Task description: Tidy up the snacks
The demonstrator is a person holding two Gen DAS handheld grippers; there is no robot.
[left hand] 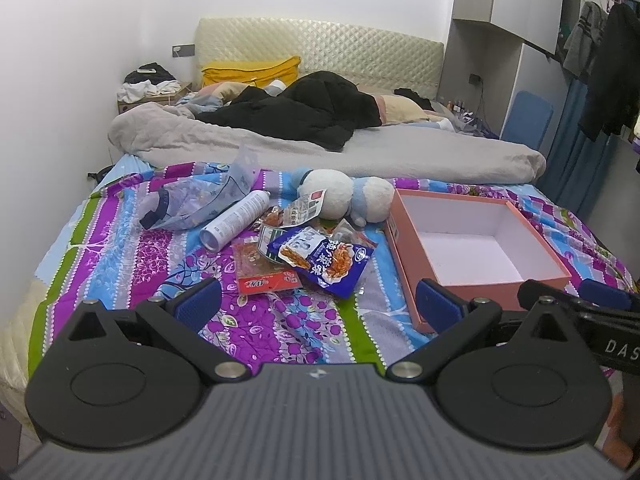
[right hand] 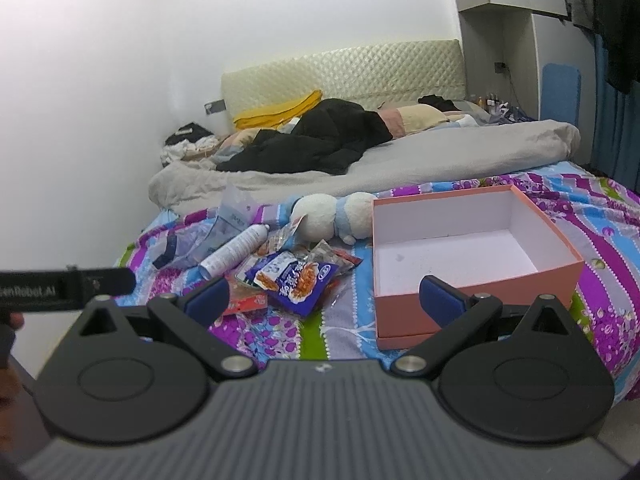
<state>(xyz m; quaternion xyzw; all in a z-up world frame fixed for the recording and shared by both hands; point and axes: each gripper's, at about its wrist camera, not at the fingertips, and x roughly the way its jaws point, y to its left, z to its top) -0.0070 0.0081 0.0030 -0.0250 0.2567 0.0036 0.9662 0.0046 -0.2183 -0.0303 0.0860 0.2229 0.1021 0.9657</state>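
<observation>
A pile of snack packets lies on the patterned bedspread: a blue packet [left hand: 324, 260] on top, a red-edged clear packet [left hand: 262, 274] under it, and smaller packets [left hand: 298, 210] behind. The blue packet also shows in the right wrist view [right hand: 298, 278]. An empty pink box [left hand: 476, 240] with a white inside stands right of the pile, also in the right wrist view [right hand: 468, 252]. My left gripper [left hand: 318, 304] is open and empty, short of the pile. My right gripper [right hand: 324, 300] is open and empty, between pile and box.
A white spray can [left hand: 236, 220], a crumpled clear plastic bag [left hand: 196, 200] and a white-and-blue plush toy [left hand: 344, 196] lie around the pile. A grey duvet [left hand: 320, 152] and black clothing [left hand: 296, 114] cover the far half of the bed. A wardrobe [left hand: 540, 40] stands on the right.
</observation>
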